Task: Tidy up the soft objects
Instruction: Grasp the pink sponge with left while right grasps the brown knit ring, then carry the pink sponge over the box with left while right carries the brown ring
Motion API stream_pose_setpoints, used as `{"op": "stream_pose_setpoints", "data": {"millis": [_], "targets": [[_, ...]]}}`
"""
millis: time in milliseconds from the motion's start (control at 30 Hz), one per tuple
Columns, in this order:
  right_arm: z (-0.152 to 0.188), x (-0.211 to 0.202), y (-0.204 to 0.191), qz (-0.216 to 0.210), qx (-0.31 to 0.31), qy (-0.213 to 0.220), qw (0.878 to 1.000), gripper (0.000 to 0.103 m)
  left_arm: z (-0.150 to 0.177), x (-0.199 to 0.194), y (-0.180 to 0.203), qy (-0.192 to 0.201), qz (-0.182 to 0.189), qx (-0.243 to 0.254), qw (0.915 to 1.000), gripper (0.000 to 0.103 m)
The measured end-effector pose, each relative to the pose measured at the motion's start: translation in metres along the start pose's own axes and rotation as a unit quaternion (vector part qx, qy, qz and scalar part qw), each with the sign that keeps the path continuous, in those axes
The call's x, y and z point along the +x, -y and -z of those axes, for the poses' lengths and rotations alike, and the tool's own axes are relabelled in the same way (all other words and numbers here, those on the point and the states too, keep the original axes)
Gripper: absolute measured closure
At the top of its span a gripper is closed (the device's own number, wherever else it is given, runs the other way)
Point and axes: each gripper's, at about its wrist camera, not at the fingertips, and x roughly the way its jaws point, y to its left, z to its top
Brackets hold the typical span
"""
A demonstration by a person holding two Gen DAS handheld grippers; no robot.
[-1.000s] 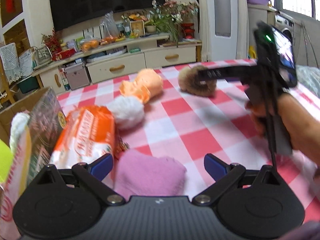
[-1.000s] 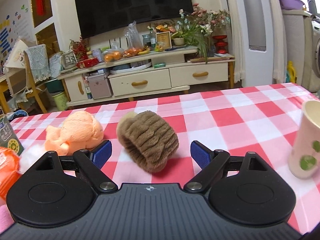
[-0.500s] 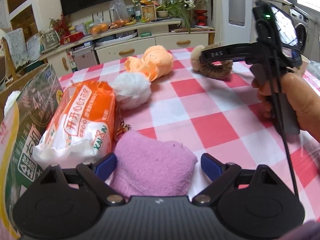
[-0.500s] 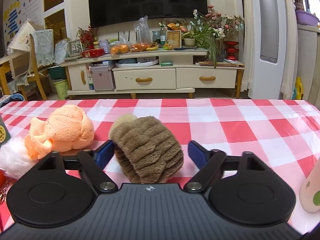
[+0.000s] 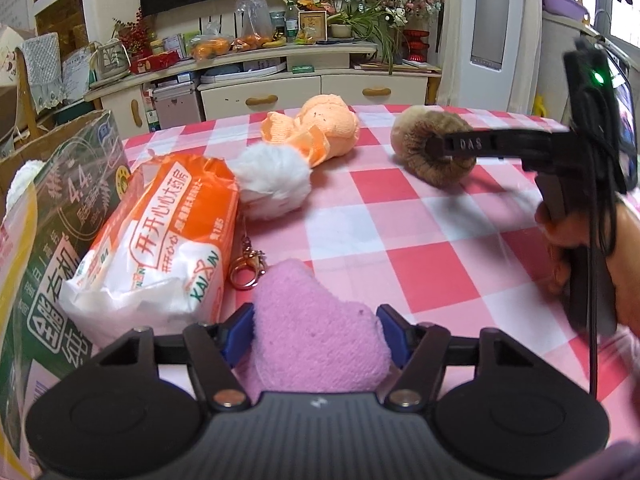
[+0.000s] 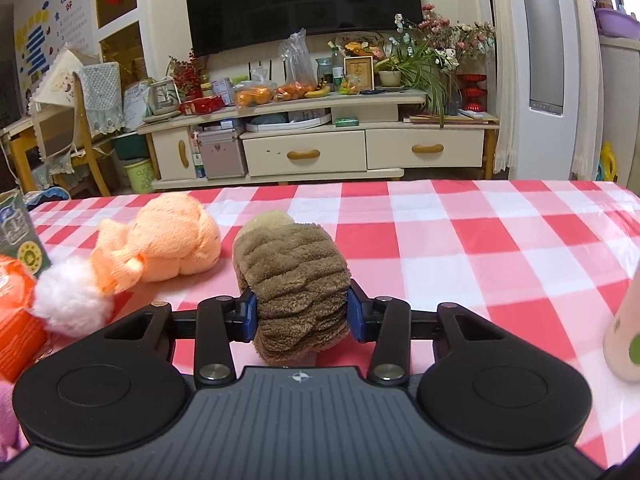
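The left tool (image 5: pixel 316 334) is clenched on a pink soft cloth (image 5: pixel 316 344) near the front of the red-checked surface (image 5: pixel 400 236), beside an orange tissue pack (image 5: pixel 160 240). The right tool (image 6: pixel 302 314) grips a brown knitted hat (image 6: pixel 294 280) at mid-surface, its blue pads pressing both sides. An orange knitted hat (image 6: pixel 168 248) with a white pompom (image 6: pixel 70 304) lies just left of it.

Left wrist view: low over the tablecloth's (image 5: pixel 400 216) near-left part, facing the TV cabinet (image 5: pixel 280 80). Right wrist view: closer to the cabinet. Both share the orange plush (image 5: pixel 320 132) and brown hat (image 6: pixel 292 280).
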Motion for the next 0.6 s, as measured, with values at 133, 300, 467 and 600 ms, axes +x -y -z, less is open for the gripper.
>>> {"op": "stream_pose_setpoints", "data": {"millis": [133,300,467,600], "targets": [[0.008,-0.009,-0.003,-0.004,0.006,-0.003,1.0,0.053,-0.002,0.0,-0.004,-0.003,0.009,-0.017,0.9998,0.041],[0.017,-0.019,-0.008,-0.004,0.012,-0.009,1.0,0.054,-0.002,-0.001,-0.008,-0.004,0.018,-0.034,0.9993,0.043],[0.025,-0.031,-0.013,-0.002,0.013,-0.012,1.0,0.056,-0.001,-0.003,-0.009,-0.006,0.028,-0.037,0.9989,0.044],[0.032,-0.043,-0.014,0.001,0.02,-0.014,1.0,0.058,-0.001,-0.005,-0.009,-0.006,0.037,-0.04,0.9985,0.046]]}}
